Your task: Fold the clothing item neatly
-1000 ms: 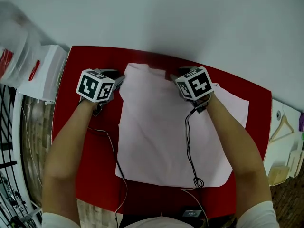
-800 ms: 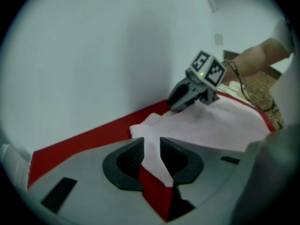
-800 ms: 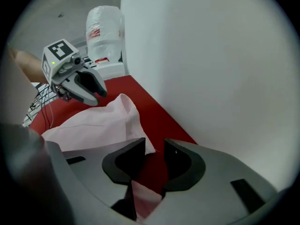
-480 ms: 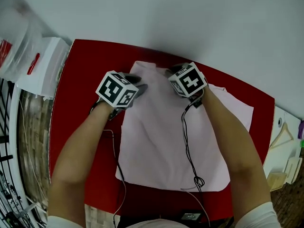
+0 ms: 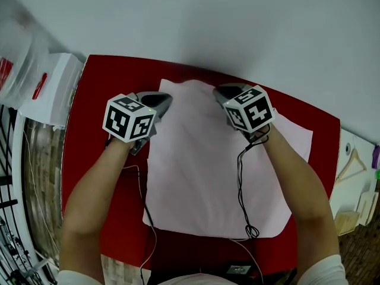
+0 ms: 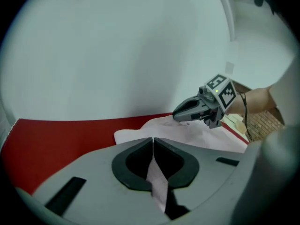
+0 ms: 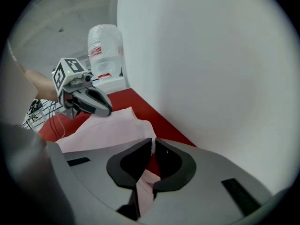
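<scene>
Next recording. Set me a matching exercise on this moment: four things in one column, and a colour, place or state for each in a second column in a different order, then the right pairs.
Things
1. left tool
2. garment
3. table
4. hanger

Descriptions
A. red
B. lies past the table's right end
C. shut on cloth at the far edge
D. pale pink, spread flat

Pairs: 1-C, 2-D, 3-A, 4-B.

Note: the left tool's jaws have just closed, with a fold of the garment between them.
</scene>
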